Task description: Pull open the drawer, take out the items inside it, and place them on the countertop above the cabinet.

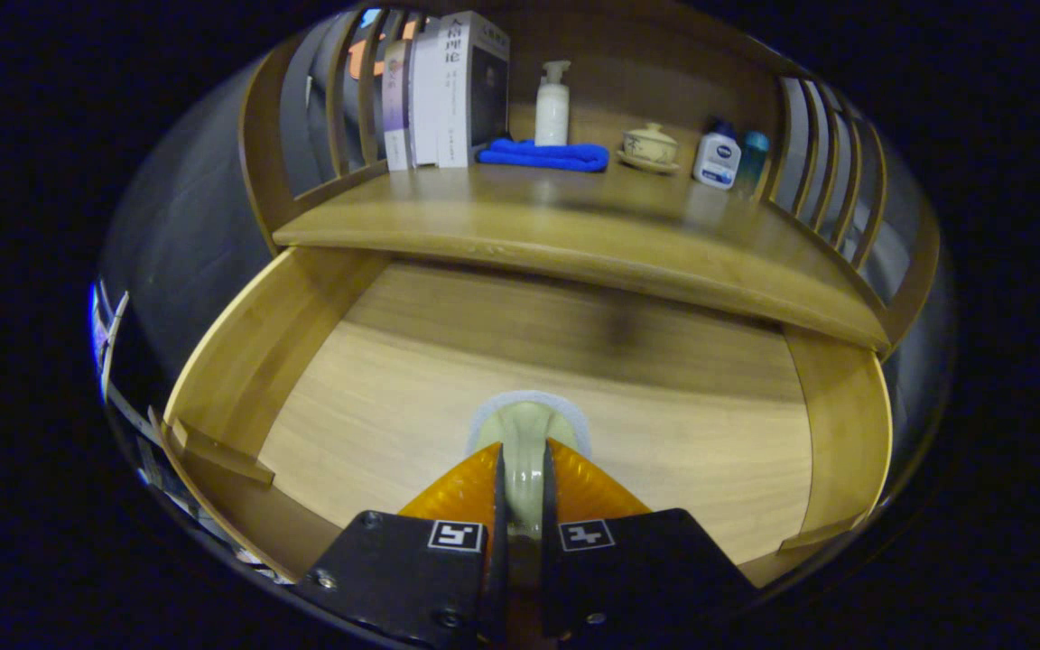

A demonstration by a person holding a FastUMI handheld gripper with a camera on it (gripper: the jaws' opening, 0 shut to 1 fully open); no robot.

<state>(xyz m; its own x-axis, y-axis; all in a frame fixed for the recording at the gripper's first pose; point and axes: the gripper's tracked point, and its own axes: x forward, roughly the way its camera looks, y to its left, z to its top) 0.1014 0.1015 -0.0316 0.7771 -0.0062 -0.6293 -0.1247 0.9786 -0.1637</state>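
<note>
The wooden drawer (pixel 321 361) stands pulled open; a pale green, white-rimmed item (pixel 527 424) sits pinched between the orange fingers (pixel 461 487).

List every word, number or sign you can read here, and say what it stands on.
Books: spine characters too blurred to read.
Blue-capped bottle: label too small.
Gripper, shut on pale object: patterned squares, no words.
</note>
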